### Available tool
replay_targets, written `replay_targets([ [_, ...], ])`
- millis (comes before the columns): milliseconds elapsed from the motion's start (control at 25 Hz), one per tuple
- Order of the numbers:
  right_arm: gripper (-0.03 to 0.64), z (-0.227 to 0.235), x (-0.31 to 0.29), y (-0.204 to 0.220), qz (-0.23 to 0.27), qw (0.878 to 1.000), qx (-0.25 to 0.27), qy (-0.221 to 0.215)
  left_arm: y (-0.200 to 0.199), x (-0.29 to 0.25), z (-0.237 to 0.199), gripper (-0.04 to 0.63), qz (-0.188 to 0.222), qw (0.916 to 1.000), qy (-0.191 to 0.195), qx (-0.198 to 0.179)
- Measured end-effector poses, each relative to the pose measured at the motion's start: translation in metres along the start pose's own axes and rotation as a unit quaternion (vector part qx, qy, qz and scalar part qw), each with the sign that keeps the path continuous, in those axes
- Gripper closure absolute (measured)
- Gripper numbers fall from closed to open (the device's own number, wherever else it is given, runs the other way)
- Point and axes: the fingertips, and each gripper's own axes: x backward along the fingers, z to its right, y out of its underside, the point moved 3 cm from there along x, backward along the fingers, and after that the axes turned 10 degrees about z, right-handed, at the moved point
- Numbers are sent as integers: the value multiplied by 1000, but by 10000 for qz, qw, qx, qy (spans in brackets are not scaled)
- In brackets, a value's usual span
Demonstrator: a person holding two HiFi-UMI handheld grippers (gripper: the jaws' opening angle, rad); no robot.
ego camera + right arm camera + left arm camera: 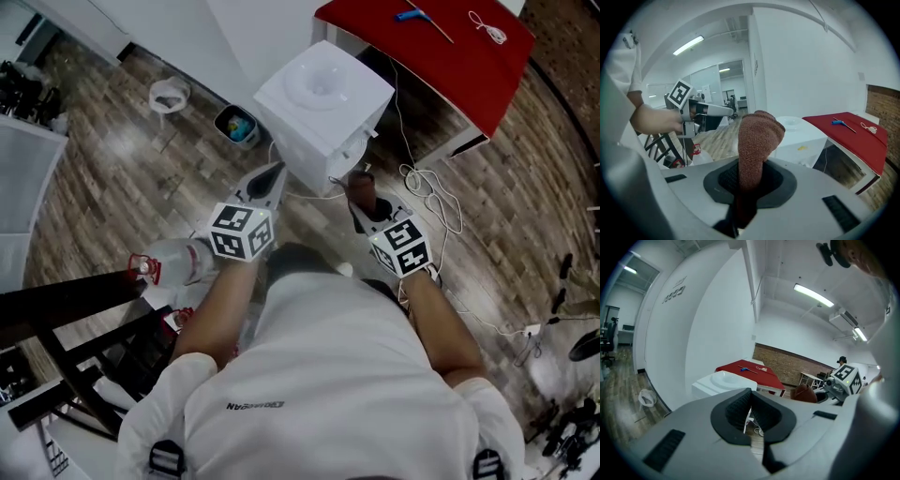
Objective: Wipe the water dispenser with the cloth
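The white water dispenser (323, 98) stands on the wood floor directly ahead of the person, its top bare with a round recess and no bottle fitted. The cloth (757, 140), a reddish-brown knit, is clamped between the jaws of the right gripper (747, 187) and stands up out of them as a folded wad. In the head view it sits just before the dispenser's front face, and we cannot tell whether it touches. The left gripper (750, 416) has its jaws closed together on nothing and points at the dispenser's near left corner. We judge the step in hand to be the approach, with no stroke yet shown. The next move calls for pressing the free wad flat against a panel or the top and dragging it across, while the empty left gripper may brace the light cabinet. Behind the dispenser stands a red table (441, 47) bearing a blue tool (408, 15) and a white cord (487, 28). Loose cables (427, 187) lie to the dispenser's right and a small bin (236, 125) to its left. Legible writing is scarce: the wall lettering (675, 294) left of the dispenser is too skewed to read, a yellow mark (802, 148) on the dispenser's side is too small, and the shirt print (255, 406) cannot be read.
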Motion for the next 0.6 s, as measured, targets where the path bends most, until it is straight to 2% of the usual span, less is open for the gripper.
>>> replay_targets([
  [280,560,22,20,-12,238,9984,-499,-144,-5,-14,29,603,-147,9996,-19,-224],
  [600,560,58,-19,-43,286,9941,-734,-739,-11,-51,-5,603,39,9992,-392,-112],
])
